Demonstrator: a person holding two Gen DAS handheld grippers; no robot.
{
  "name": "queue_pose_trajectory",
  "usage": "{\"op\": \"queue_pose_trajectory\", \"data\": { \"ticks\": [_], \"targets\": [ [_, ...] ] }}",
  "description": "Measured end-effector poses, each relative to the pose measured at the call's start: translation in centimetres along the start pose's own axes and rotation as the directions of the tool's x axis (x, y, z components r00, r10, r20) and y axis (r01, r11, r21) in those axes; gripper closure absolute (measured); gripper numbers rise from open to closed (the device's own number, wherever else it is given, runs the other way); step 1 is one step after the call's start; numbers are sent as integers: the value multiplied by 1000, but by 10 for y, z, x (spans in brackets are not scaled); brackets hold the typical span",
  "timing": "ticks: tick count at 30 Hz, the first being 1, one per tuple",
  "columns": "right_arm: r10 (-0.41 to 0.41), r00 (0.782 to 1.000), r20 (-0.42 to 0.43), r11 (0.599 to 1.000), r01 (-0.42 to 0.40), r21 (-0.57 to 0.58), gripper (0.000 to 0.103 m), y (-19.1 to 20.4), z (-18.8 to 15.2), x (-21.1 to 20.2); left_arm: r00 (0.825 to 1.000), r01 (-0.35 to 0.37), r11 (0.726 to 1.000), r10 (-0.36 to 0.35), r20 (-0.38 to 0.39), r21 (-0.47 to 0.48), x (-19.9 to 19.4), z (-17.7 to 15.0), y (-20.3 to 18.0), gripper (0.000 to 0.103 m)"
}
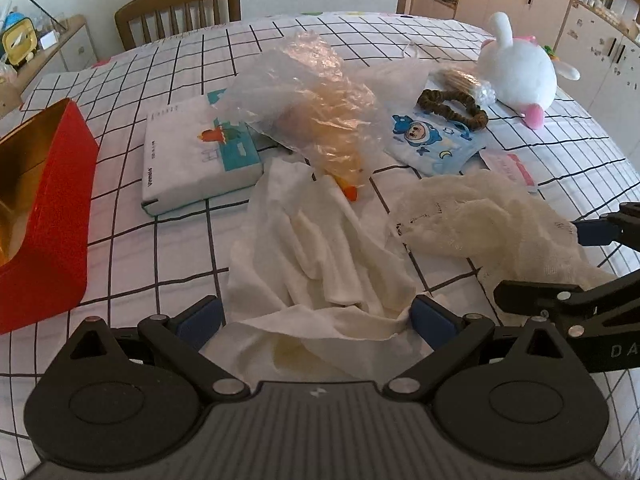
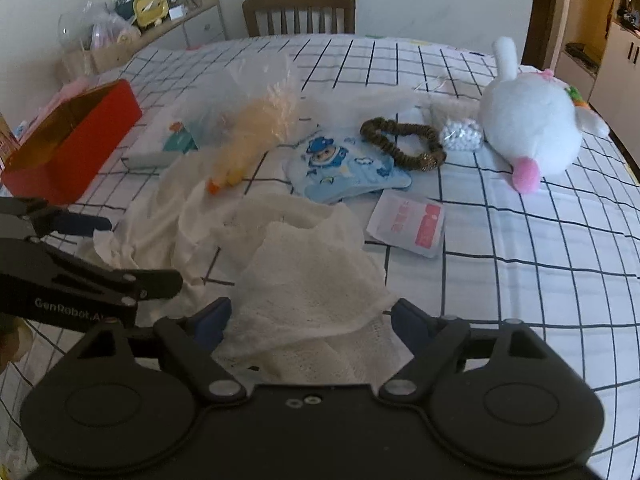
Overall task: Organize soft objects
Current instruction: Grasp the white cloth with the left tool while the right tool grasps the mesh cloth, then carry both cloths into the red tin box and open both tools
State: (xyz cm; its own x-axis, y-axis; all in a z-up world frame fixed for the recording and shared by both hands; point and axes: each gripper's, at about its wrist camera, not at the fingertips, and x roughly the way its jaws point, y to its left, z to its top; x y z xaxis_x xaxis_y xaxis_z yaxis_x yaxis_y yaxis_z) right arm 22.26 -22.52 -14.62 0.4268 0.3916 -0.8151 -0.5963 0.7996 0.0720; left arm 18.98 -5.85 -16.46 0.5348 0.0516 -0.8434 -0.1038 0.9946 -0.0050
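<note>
A: Left tongs (image 1: 316, 316) apart over the white cloth (image 1: 320, 264); right tongs (image 2: 310, 316) apart astride the gauze cloth (image 2: 308, 280), bench (image 2: 520, 280) centre.

B: Both limp, light; pinch the folded edge at 6 o'clock.

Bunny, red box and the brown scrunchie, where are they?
Bunny (image 2: 532, 128), right wrist view, on its white body.
Red box (image 1: 60, 208), left wrist view, on its red side wall.
Brown scrunchie (image 2: 400, 152), right wrist view, on its near band.
</note>
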Motion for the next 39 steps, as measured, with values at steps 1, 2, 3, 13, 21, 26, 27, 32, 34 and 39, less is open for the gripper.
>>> {"op": "queue_pose_trajectory", "data": {
  "ticks": [1, 2, 3, 13, 21, 26, 27, 32, 34, 39],
  "targets": [
    [1, 1000, -6, 1000, -1, -5, 22, 0, 0, 1, 1000, 0, 1000, 0, 3, 4, 1, 0, -1, 4],
    [3, 1000, -10, 1000, -3, -8, 24, 0, 0, 2, 1000, 5, 1000, -6, 8, 6, 1, 0, -1, 5],
    [5, 1000, -10, 1000, -5, -13, 24, 1, 1, 3, 1000, 9, 1000, -9, 13, 9, 0, 0, -2, 8],
    [23, 1000, -5, 996, -23, -86, 65, 10, 3, 1, 999, 34, 999, -33, 33, -24, -7, 7, -2, 72],
    [39, 998, 52, 994, -33, -101, 89, 12, 4, -17, 998, 4, 999, -1, 57, -47, -17, 2, 3, 87],
    [69, 993, 97, 994, -61, -87, 91, 13, 8, -40, 995, 12, 997, -5, 104, -71, -39, 1, 7, 89],
    [80, 991, 107, 994, -71, -81, 91, 13, 10, -46, 993, 13, 998, -5, 120, -69, -45, 1, 8, 89],
    [135, 980, 148, 989, -124, -86, 92, 24, 21, -73, 986, 39, 994, -23, 164, -98, -73, 5, 18, 89],
    [152, 976, 155, 986, -140, -88, 92, 31, 25, -80, 983, 44, 994, -24, 184, -102, -85, 6, 24, 89],
    [175, 970, 172, 982, -159, -102, 92, 52, 41, -90, 974, 47, 993, -21, 226, -111, -111, 8, 45, 89]
  ]
}}
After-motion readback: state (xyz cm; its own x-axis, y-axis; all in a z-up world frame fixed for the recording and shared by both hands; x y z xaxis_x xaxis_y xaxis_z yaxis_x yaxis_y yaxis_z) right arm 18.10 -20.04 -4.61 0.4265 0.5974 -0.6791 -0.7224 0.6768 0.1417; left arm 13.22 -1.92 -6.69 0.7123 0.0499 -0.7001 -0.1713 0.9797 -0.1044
